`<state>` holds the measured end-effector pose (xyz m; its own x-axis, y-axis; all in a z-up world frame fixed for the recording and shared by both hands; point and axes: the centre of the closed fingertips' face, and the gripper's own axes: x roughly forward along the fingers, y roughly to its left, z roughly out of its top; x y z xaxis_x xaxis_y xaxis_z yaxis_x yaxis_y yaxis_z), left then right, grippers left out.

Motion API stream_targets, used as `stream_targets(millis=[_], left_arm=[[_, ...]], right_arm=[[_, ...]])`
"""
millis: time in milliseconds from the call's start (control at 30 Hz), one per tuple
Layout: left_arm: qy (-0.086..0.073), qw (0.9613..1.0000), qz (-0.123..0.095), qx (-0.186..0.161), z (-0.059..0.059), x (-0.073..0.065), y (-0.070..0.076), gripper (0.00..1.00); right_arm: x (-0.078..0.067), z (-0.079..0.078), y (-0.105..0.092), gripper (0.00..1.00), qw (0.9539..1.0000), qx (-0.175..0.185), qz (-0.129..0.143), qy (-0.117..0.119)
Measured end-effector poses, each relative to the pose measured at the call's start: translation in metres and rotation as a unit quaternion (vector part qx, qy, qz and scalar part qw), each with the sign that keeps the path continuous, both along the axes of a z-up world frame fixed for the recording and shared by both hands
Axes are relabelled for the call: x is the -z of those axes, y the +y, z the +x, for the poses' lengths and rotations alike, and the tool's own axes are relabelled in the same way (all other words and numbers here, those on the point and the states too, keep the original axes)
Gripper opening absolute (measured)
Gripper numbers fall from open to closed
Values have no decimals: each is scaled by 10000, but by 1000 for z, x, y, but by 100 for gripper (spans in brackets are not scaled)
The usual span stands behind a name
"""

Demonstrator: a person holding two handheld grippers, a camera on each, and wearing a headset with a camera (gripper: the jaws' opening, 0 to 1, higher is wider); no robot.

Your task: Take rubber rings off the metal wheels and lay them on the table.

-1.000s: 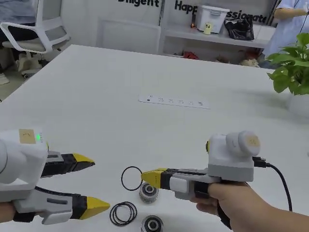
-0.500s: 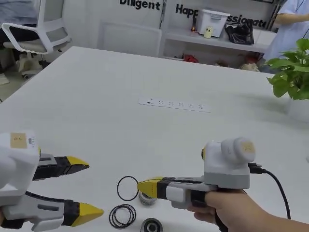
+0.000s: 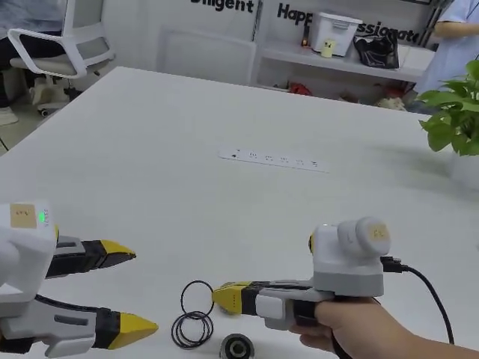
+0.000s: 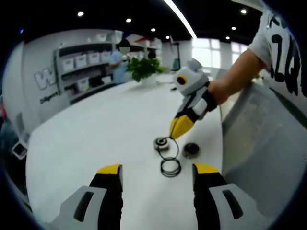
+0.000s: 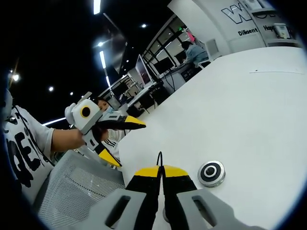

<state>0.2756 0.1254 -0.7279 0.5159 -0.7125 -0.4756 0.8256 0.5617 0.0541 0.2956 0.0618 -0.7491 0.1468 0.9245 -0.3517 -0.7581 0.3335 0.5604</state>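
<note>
The counter (image 3: 187, 127) is wide open further out, just a power strip (image 3: 273, 159) mid-way and a plant (image 3: 453, 112) far right. Near edge is crowded: loose rings (image 3: 191, 330) and 1 wheel (image 3: 238, 347) sit between the spread left claw (image 3: 145, 290) and the right claw (image 3: 217, 296), pinched on a ring (image 3: 196, 282).

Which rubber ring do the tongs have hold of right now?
The lone ring pinched in the shut right tongs; the other rings lie piled flat on the table, held by nothing.

A power strip (image 3: 273, 159) lay flat on the white table (image 3: 172, 112). A potted plant (image 3: 453, 112) stood at its right edge. Beyond were an office chair (image 3: 58, 46) and a shelf (image 3: 296, 55) bearing a white box (image 3: 332, 31)
</note>
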Motion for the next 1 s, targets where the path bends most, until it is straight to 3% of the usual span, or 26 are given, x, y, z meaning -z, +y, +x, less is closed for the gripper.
stream_targets(millis=[1000], left_arm=[[149,9998,-73,-115,-2,11,7,60]], right_arm=[[32,0,-4,0,9983,88,-258,523]])
